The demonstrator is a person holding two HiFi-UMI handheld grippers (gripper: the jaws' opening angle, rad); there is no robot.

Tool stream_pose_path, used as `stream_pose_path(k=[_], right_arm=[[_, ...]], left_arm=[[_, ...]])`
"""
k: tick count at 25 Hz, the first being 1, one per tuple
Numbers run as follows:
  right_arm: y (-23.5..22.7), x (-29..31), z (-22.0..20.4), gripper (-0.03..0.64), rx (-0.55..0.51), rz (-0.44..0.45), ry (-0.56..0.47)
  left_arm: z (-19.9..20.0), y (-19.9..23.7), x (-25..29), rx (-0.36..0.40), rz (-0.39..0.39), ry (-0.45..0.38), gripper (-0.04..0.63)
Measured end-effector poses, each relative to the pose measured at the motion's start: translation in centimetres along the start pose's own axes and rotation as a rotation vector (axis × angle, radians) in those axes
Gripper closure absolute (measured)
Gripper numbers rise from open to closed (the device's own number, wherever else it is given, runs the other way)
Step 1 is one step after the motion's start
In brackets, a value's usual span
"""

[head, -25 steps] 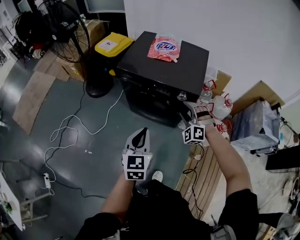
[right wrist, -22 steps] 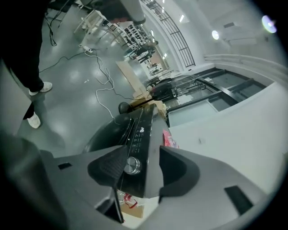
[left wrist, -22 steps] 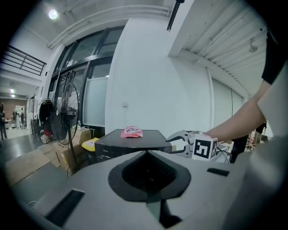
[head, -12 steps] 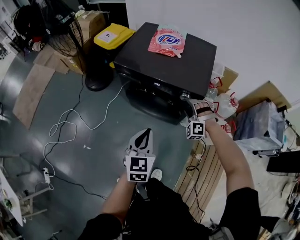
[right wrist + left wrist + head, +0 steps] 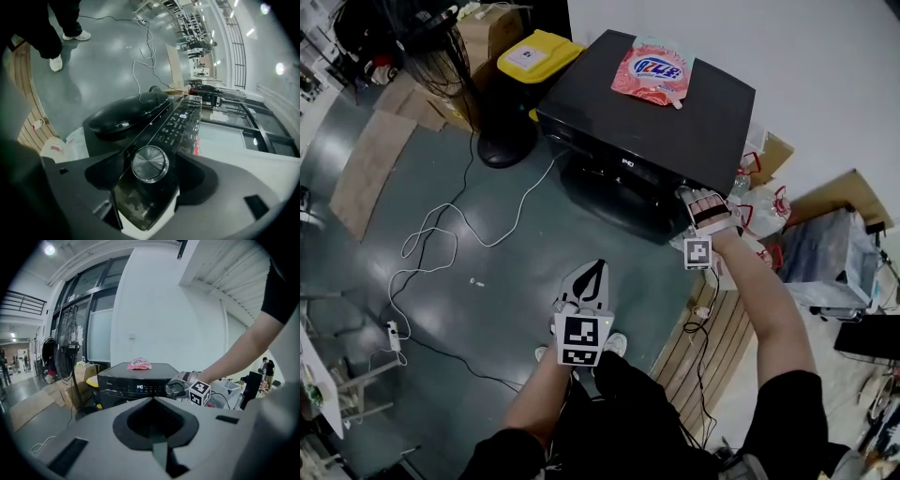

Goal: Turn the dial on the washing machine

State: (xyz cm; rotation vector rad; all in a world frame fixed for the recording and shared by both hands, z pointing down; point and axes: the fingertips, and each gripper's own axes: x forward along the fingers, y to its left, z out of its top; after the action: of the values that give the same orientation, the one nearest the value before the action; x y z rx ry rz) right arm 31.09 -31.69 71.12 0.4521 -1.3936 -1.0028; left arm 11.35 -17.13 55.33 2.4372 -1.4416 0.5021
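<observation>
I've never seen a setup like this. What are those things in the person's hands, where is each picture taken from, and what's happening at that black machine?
A person holds a hand-held gripper, a two-jaw clamp with a marker cube, in each hand. One picture comes from a camera on the person's head, looking down. The other two come from cameras riding on each gripper, looking along its jaws. The black box is a washing machine with a pink pouch lying on top. The right hand-held gripper is at its front panel, jaws apart on either side of the silver dial, not yet closed on it. The left hand-held gripper hangs low over the floor, jaws together, holding nothing.
</observation>
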Motion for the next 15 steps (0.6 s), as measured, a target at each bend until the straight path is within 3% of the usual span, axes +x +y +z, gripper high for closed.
stream_pose_path(k=[4,7,9,15], right_arm=[[-1.2,1.1,-0.4,0.273,-0.02,-0.081,0.028],[-1.1,1.4,-0.9,0.357,-0.036,-0.081,0.052],[-0.8,1.5,-1.2,0.363,-0.063,-0.073,0.069],[-1.1,1.3,-0.6,0.394,0.014,-0.054,0.066]], left_arm=[[-0.3,0.7,0.0,-0.006,0.011,0.004,0.583],[-0.4,1.1,-0.1,-0.01,0.015,0.006,0.583],[-0.6,1.3,-0.1,-0.013,0.015,0.008,0.583],[-0.8,1.0,0.5,-0.01,0.002,0.013,0.583]])
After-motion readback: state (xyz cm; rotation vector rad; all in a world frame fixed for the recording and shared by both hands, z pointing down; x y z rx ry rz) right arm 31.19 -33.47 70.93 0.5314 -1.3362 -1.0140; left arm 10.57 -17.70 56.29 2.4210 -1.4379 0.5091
